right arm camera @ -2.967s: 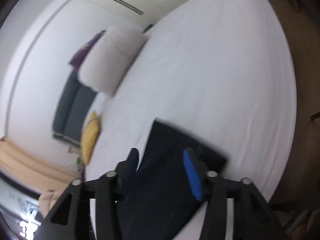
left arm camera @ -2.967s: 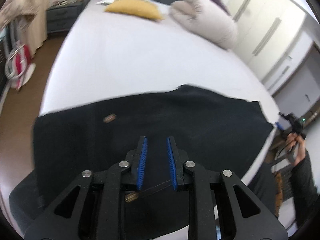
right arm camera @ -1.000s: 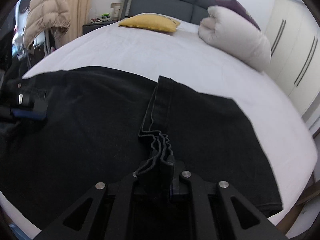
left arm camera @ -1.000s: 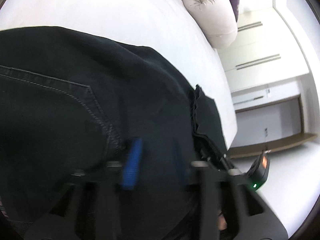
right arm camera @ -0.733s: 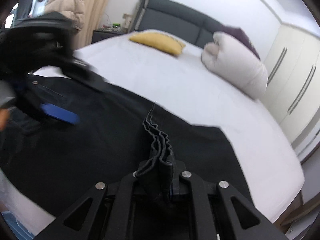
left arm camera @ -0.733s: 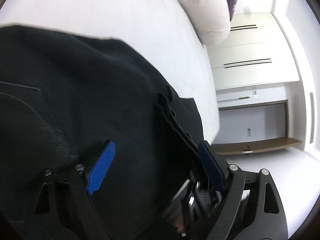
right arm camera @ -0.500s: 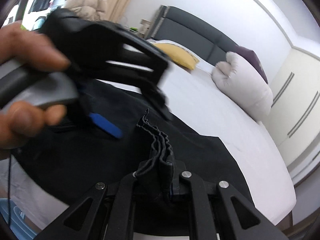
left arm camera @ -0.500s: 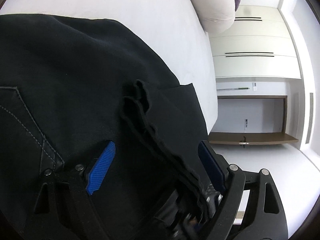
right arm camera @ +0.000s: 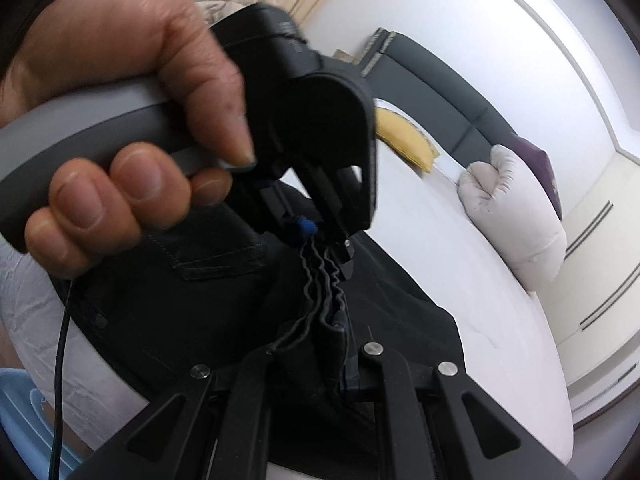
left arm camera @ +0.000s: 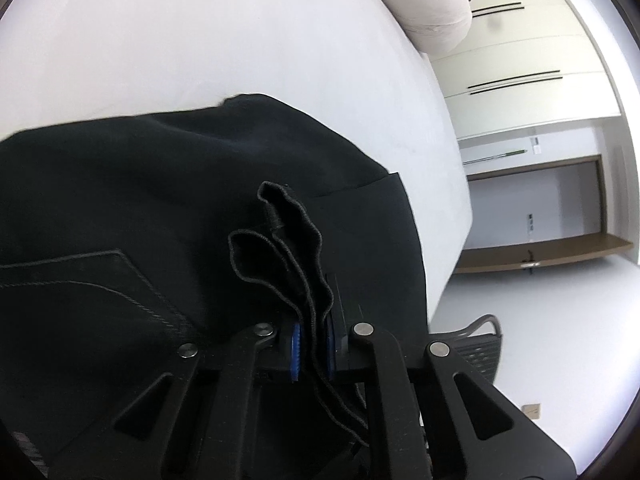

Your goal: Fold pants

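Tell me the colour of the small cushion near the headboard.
Yellow; the cushion shows best in the right wrist view, lying on the white bed.

Black pants (left arm camera: 168, 184), folded, hem bunched, lifted

No legible text, label, brand, number or sign is found in either view. Faint marks on the left gripper (right arm camera: 316, 236) housing are too blurred to be read.

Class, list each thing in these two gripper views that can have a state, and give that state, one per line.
left gripper: shut on pants hem.
right gripper: shut on pants hem.
pants: spread on the bed, hem edge bunched and raised.
left hand: wrapped around its gripper's handle.
wardrobe doors: closed.
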`<state>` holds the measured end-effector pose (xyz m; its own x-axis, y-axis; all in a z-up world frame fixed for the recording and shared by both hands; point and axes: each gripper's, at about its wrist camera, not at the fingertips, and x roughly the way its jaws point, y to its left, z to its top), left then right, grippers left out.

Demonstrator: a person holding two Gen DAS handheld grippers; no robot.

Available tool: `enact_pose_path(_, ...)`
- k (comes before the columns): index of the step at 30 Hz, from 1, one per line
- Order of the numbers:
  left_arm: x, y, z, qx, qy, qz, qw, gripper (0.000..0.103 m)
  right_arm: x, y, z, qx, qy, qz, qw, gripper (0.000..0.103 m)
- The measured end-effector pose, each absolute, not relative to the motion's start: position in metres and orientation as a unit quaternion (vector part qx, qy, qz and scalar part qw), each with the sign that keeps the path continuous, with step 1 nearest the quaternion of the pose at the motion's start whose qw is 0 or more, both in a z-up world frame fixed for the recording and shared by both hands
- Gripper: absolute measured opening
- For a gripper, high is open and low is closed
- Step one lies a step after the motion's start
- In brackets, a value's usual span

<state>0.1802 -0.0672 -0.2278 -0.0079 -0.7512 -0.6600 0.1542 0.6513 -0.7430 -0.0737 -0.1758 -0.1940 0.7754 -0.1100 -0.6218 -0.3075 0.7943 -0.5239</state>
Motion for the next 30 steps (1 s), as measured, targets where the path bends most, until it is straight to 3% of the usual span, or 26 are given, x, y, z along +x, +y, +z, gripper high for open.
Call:
enact_pose_path(15,0.176,-0.059,-0.249,-0.207,0.623,-0.322,0.682,0.01,-0.071,-0.146,-0.233,-0.325,0.379,0.082,0.863,0.015)
enact_pose_path(17,0.173,-0.055,-0.24,-0.186,0.618,-0.312,0.697,0.013,-0.075,-0.147,-0.226,-0.309,0.383,0.088,0.866,0.025)
enact_pose_path(19,0.172,-0.06,-0.234,-0.172,0.611,-0.305,0.71,0.014,-0.08,-0.159,-0.213,-0.283,0.383,0.099,0.874,0.052)
enact_pose_path(21,0.169,-0.054,-0.226,-0.144,0.607,-0.281,0.729,0.014,-0.091,-0.166,-0.201,-0.252,0.386,0.122,0.879,0.058)
enact_pose_path(24,0.17,-0.039,-0.221,-0.131,0.606,-0.242,0.747,0.014,-0.107,-0.188,-0.181,-0.194,0.409,0.145,0.88,0.056)
enact_pose_path(28,0.162,-0.042,-0.194,-0.107,0.572,-0.235,0.779,0.014,-0.097,-0.265,-0.148,-0.033,0.441,0.161,0.882,0.04)
enact_pose_path(30,0.152,-0.065,-0.179,-0.088,0.553,-0.259,0.787,0.014,-0.082,-0.321,-0.135,0.063,0.442,0.163,0.88,0.039)
